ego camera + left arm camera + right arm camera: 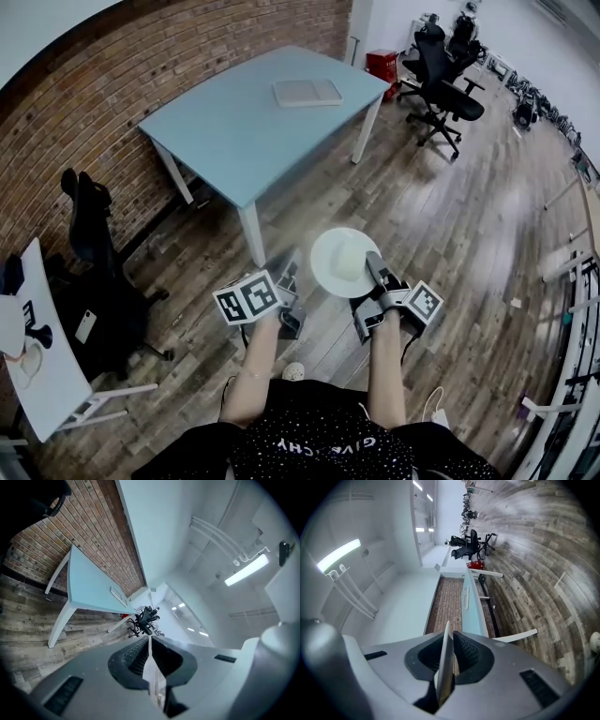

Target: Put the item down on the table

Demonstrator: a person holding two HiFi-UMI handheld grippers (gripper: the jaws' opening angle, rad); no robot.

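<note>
Left gripper [292, 272]: clenched on the plate [328, 274]. In the left gripper view the thin white rim runs edge-on between the ribbed pads, pinched with no gap.
Right gripper [377, 272]: same, clamped on the opposite rim. In the right gripper view the rim stands edge-on between its pads.
Both grippers are rolled on their sides, with the marker cubes facing the head camera.

In the head view the plate sits lower centre, in the air between the two grippers and roughly level. It's carried over the floor [469, 225] and isn't on any surface. A pale block [349, 258] lies on it, right of centre; can't tell what it is.

The person's forearms run down from the grippers to a black shirt [319, 450] at the bottom edge.

The blue table [234, 131] is in the upper centre, with its near leg just up-left of the plate, so the plate is short of the tabletop. A flat grey pad [307, 92] lies near the table's far edge, and the top is otherwise bare.

A brick wall [112, 103] fills the upper left behind the table. A red box [382, 66] and black office chairs [441, 89] are at upper right, well apart from the plate. Another black chair [98, 272] is at the left, beside a white table [47, 366] at lower left with small objects on it.
</note>
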